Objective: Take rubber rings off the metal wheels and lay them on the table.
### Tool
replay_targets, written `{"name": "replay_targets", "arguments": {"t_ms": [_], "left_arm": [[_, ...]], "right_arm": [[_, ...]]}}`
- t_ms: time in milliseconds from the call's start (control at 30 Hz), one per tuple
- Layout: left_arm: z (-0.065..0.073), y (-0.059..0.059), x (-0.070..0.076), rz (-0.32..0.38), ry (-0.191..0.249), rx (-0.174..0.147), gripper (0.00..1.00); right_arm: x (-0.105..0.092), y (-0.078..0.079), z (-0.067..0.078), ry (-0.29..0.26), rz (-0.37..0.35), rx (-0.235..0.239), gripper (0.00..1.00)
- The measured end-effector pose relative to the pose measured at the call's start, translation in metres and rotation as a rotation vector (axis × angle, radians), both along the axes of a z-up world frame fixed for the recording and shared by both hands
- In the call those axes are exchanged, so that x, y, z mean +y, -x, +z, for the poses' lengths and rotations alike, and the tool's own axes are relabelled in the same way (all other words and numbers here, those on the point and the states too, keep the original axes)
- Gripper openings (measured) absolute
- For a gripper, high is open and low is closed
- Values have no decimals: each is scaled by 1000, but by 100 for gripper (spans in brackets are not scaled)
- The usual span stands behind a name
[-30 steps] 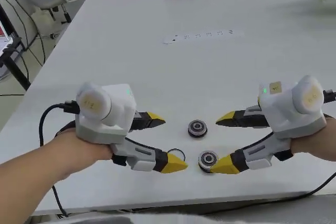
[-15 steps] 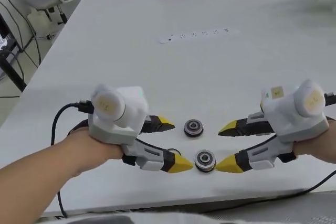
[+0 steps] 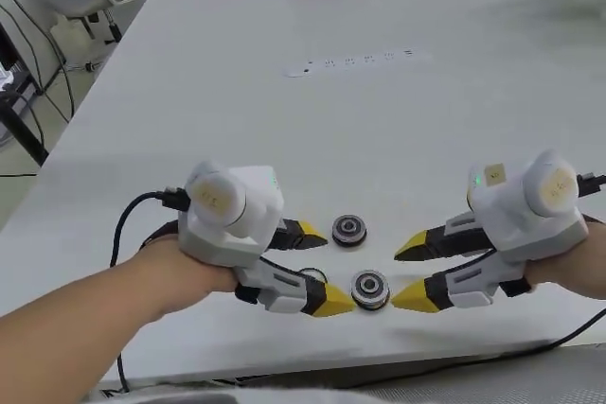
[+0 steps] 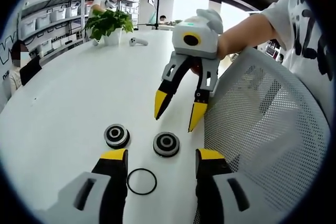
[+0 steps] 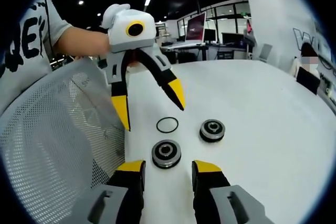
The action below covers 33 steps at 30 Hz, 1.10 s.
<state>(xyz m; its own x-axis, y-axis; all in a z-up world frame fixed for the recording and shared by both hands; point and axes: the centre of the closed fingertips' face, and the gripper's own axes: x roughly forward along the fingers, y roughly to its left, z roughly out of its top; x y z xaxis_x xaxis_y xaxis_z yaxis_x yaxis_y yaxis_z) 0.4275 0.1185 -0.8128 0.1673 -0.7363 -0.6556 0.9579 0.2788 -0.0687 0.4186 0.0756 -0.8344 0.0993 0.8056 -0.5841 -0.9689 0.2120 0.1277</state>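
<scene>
Since a second ago my left gripper (image 3: 335, 271) has slid in toward the two wheels, so its lower yellow tip now sits just beside the near wheel (image 3: 370, 289). My right gripper (image 3: 396, 277) has narrowed its spread, and the gap between the two tools is smaller. Both sets of jaws are parted and grasp nothing. The near wheel lies between my two lower tips, close to the table's (image 3: 426, 139) near edge. The far wheel (image 3: 348, 230) sits just behind it, beside my left upper tip, and the two wheels do not touch. A thin black rubber ring (image 3: 315, 276) lies flat on the table between my left jaws, apart from both wheels. Little room remains between the wheels and the near edge, where the left gripper's black cable (image 3: 133, 210) drops over. Toward the far edge the smooth white top is open up to a flush row of sockets (image 3: 350, 63). Each wheel is a flat round disc with a dark outer band and a shiny metal hub.
</scene>
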Motion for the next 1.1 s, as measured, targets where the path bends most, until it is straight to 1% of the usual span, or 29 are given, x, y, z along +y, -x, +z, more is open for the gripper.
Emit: {"name": "replay_targets", "arguments": {"t_ms": [233,567,800,1100], "left_arm": [[-2,-1,-5,-9,-1,10,43],[-7,-2,-14,-19,2,25,37],[-12,-1,-19,-23,4,41,31],[-17,1,-23,-33,-4,43,24]], "right_arm": [[-2,-5,-4,10,1,12,29],[2,-5,-9,16,16,32,25],[5,-3,-13,27,35,34,22],[7,-2,-16,37,44,29,18]]}}
